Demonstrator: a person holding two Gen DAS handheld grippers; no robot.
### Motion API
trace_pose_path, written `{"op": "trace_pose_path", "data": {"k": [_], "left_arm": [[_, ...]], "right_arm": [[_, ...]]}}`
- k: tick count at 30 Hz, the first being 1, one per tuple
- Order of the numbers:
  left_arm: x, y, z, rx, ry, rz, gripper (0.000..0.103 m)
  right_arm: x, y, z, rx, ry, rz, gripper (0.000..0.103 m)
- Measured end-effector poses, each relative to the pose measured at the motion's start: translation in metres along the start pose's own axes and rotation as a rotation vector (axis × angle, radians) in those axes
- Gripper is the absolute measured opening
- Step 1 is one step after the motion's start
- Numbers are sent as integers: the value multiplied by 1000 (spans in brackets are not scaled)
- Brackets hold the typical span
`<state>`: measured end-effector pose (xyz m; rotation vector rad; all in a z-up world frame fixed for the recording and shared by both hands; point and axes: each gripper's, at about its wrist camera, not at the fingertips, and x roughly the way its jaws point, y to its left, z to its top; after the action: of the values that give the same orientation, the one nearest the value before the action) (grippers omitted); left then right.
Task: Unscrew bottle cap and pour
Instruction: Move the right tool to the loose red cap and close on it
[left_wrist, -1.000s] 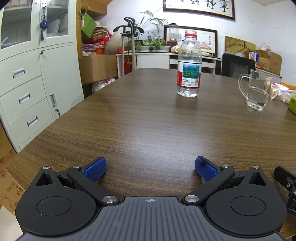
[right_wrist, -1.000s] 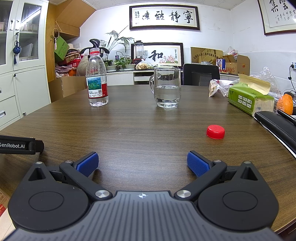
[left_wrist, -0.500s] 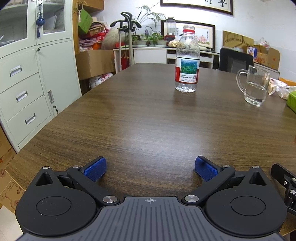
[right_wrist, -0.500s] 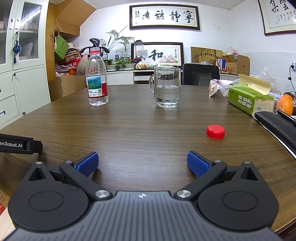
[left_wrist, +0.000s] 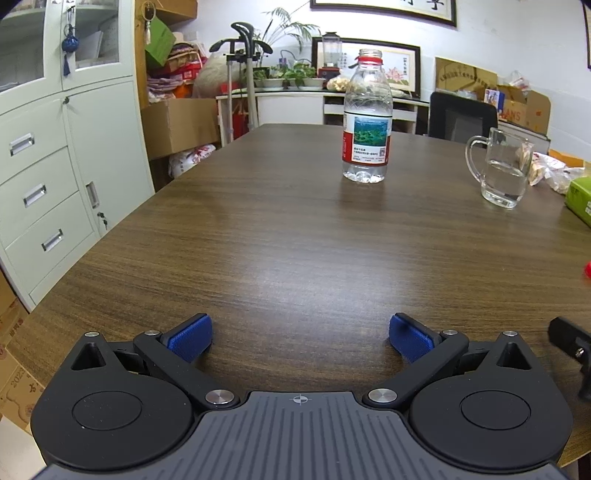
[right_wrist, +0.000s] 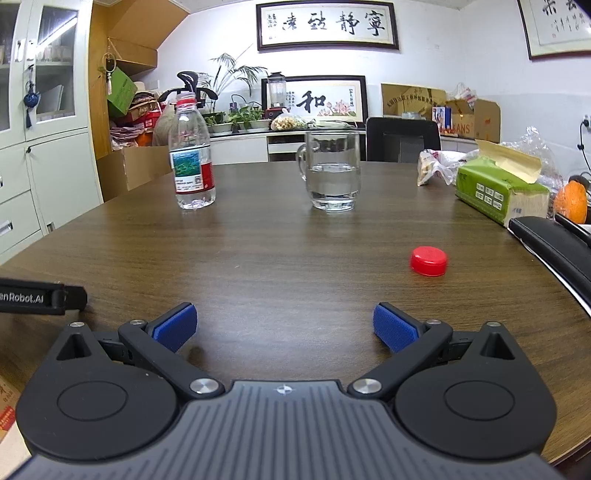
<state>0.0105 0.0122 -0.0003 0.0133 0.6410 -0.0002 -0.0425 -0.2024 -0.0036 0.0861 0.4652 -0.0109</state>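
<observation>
left gripper (left_wrist: 300, 334) and right gripper (right_wrist: 284, 326), fingers released and grasping nothing, low over desk (right_wrist: 277, 251); beyond, uncapped near-empty bottle (right_wrist: 191, 155) upright beside water-filled mug (right_wrist: 334, 171), red cap (right_wrist: 428, 261) apart; judged light, thin-walled, crushable, best taken at labelled waist.
</observation>
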Motion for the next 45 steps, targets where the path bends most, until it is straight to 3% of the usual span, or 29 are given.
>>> {"op": "trace_pose_path", "data": {"k": [9, 13, 20, 31, 38, 45], "left_arm": [[1, 3, 6, -15, 0, -2, 103], [3, 4, 8, -13, 9, -11, 103], [3, 1, 9, 0, -1, -15, 103], [11, -1, 13, 4, 11, -25, 103], [11, -4, 15, 16, 5, -27, 103], [11, -7, 19, 26, 4, -25, 103]], "right_arm": [[-3, -37, 28, -47, -30, -119, 102], [7, -59, 41, -26, 17, -86, 102], [32, -75, 48, 6, 115, -50, 87], [52, -79, 50, 3, 217, -47, 85], [57, -82, 51, -39, 220, -77, 53], [58, -87, 54, -44, 214, -72, 40]]}}
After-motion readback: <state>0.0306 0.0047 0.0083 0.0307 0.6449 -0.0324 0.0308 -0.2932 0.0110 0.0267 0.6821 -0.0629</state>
